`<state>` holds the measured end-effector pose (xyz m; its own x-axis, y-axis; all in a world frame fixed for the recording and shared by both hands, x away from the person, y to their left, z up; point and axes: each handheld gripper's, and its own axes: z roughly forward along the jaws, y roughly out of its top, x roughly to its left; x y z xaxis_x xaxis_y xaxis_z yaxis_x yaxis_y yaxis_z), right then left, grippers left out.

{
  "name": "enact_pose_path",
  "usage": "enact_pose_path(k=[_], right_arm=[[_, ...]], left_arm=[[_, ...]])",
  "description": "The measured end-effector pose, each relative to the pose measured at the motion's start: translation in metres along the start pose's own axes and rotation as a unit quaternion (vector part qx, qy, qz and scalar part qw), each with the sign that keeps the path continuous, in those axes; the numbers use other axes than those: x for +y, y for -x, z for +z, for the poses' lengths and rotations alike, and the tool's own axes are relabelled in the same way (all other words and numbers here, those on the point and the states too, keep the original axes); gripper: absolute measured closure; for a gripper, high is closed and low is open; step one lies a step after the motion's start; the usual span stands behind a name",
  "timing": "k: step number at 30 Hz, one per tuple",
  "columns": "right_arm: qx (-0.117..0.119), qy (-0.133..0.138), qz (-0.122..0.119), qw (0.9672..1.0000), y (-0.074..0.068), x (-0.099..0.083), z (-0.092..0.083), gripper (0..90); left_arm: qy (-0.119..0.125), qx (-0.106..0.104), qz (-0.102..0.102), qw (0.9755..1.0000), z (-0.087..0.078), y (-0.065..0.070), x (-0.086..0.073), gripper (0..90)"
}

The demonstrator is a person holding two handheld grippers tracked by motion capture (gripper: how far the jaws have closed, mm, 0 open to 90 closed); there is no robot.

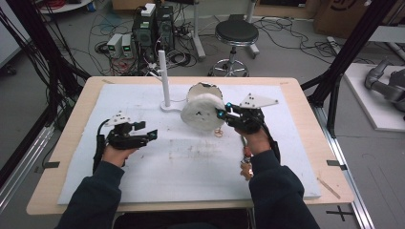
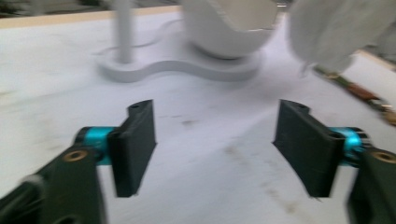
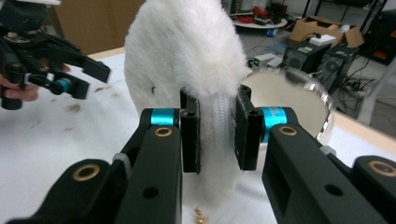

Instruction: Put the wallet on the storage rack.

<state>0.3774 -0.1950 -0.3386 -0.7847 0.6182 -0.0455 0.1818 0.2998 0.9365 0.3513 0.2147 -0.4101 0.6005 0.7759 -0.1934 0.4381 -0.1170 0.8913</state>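
A fluffy white round pouch (image 1: pixel 202 114) stands on edge on the white mat (image 1: pixel 191 157), just right of centre. My right gripper (image 1: pixel 221 114) is shut on its right edge; in the right gripper view the jaws pinch a ribbed strip on the fluffy pouch (image 3: pixel 187 51). A small gold clasp (image 1: pixel 218 132) hangs below it. My left gripper (image 1: pixel 149 130) hovers open over the left of the mat, empty, and appears again as the left gripper (image 3: pixel 70 70). In its own view the left gripper (image 2: pixel 215 135) has jaws wide apart, facing the pouch (image 2: pixel 336 32).
A white stand with an upright post (image 1: pixel 164 76) and a round white bowl (image 1: pixel 204 89) sits at the mat's back centre, right behind the pouch. A beaded strap (image 1: pixel 246 162) lies by the right wrist. Table edges surround the mat; a stool (image 1: pixel 236 34) stands beyond.
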Motion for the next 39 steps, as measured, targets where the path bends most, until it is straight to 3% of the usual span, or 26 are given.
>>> enact_pose_path(k=[2,7,13,17,20,22,23,24,28,30,32,37,39], right_arm=[[-0.005,-0.005,-0.019,0.9998,0.002,0.013,0.004,76.2],[-0.017,-0.022,-0.08,0.9964,0.009,0.043,0.022,76.2],[-0.03,-0.037,-0.121,0.9915,0.024,0.073,0.047,76.2],[-0.049,-0.049,-0.141,0.9876,0.038,0.082,0.063,76.2],[-0.068,-0.07,-0.167,0.9812,0.046,0.081,0.071,76.2],[-0.07,-0.083,-0.173,0.9789,0.05,0.077,0.074,76.2],[-0.076,-0.103,-0.192,0.9729,0.052,0.073,0.075,76.1],[-0.076,-0.103,-0.192,0.9729,0.052,0.073,0.075,76.1],[-0.084,-0.127,-0.215,0.9646,0.051,0.066,0.075,76.1],[-0.093,-0.141,-0.231,0.9581,0.05,0.062,0.075,76.2],[-0.104,-0.158,-0.254,0.9486,0.048,0.06,0.076,76.3],[-0.112,-0.173,-0.28,0.9376,0.041,0.057,0.082,76.4],[-0.113,-0.189,-0.295,0.9297,0.038,0.053,0.089,76.4]], left_arm=[[0.006,0.008,-0.002,0.9999,-0.006,-0.007,-0.002,20.4],[0.01,0.025,0.0,0.9996,-0.012,-0.018,-0.006,20.3],[0.012,0.026,-0.011,0.9995,-0.013,-0.022,-0.01,20.3],[0.014,0.023,-0.016,0.9995,-0.013,-0.023,-0.01,20.3],[0.012,0.023,-0.014,0.9996,-0.013,-0.023,-0.01,20.3],[0.011,0.022,-0.017,0.9995,-0.013,-0.023,-0.011,20.4],[0.011,0.022,-0.019,0.9995,-0.013,-0.023,-0.011,20.4],[0.011,0.022,-0.021,0.9995,-0.013,-0.024,-0.012,20.4],[0.011,0.023,-0.026,0.9993,-0.013,-0.024,-0.012,20.6],[0.012,0.023,-0.027,0.9993,-0.014,-0.024,-0.012,20.6],[0.011,0.023,-0.028,0.9993,-0.014,-0.024,-0.012,20.6],[0.012,0.022,-0.033,0.9991,-0.014,-0.025,-0.013,20.6],[0.012,0.022,-0.033,0.9991,-0.014,-0.025,-0.013,20.6]])
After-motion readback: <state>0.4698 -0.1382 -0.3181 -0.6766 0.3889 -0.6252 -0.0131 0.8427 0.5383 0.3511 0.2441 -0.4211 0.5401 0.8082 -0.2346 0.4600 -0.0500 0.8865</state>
